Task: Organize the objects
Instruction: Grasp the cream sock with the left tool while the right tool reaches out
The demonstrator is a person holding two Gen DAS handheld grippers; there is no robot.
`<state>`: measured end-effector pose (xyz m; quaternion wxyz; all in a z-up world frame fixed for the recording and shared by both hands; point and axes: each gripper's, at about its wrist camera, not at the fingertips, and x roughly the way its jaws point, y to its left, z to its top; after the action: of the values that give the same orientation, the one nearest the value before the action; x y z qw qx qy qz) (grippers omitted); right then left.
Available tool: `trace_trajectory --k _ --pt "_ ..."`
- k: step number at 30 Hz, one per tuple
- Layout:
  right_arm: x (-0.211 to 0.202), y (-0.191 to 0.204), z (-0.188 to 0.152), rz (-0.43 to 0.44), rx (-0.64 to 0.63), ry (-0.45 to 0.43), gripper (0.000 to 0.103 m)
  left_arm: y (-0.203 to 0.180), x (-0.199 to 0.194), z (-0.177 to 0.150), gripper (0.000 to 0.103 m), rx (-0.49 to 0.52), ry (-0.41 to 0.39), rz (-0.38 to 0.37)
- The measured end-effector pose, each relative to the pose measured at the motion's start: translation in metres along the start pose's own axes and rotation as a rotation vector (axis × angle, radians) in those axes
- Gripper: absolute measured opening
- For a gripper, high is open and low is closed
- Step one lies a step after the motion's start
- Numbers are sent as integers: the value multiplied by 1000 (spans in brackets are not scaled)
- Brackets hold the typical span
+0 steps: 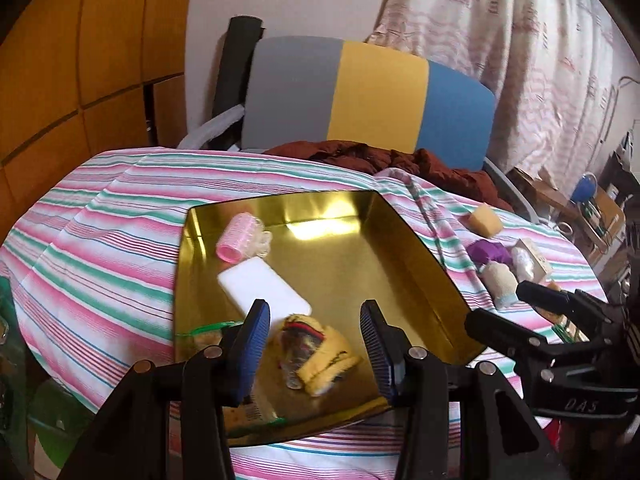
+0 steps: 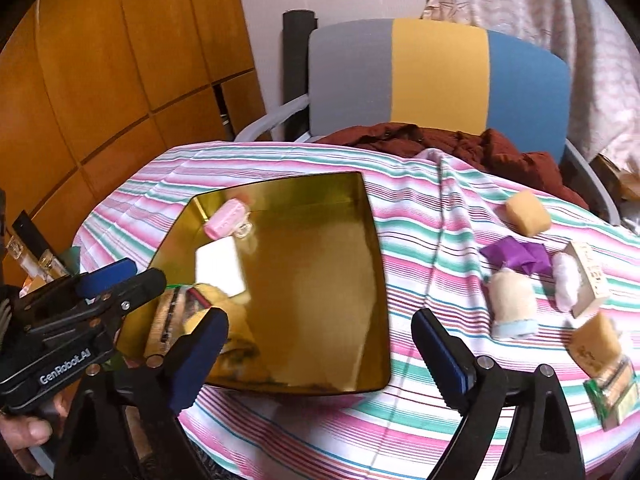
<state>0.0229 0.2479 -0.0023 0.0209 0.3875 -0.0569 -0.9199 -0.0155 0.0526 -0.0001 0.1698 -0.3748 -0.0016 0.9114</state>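
Left wrist view looks down into the gold tray (image 1: 416, 264) sitting on the striped tablecloth (image 1: 100, 240) of the table, and a fair bit has gone in already: a pink hair roller (image 1: 236, 238) near the far corner with a clear clip touching it, a white block (image 1: 264, 288) in the middle, and a yellow cloth bundle (image 1: 324, 356) with something clear wrapped in it at the near edge. The left tongs (image 1: 316, 344) hang spread wide above that bundle, gripping nothing.

From the right wrist view, the right tongs (image 2: 320, 356) are also parted and empty, poised over the tray's near right corner. Off to the right, well apart from the tray, several things wait on the cloth: a yellow sponge (image 2: 527, 213), a crumpled purple piece (image 2: 516, 258), a beige sock roll (image 2: 512, 304) just beside it, a small carton (image 2: 590, 280) with white fluff touching it, a brown block (image 2: 596, 344) and a green packet (image 2: 612, 396) at the edge.

I'd judge the job roughly a third to halfway done: about four pieces stowed, six or so left. The tray's right half is bare, so there looks to be room.
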Motion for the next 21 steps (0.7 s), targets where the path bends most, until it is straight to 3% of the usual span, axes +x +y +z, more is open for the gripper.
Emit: trace_trajectory --k 10,21 --pt "-2 -49 -13 -78 90 36 94 -26 7 -5 47 45 32 -67" --pt "-27 -159 -32 -203 317 77 94 -65 16 -5 47 125 73 -153"
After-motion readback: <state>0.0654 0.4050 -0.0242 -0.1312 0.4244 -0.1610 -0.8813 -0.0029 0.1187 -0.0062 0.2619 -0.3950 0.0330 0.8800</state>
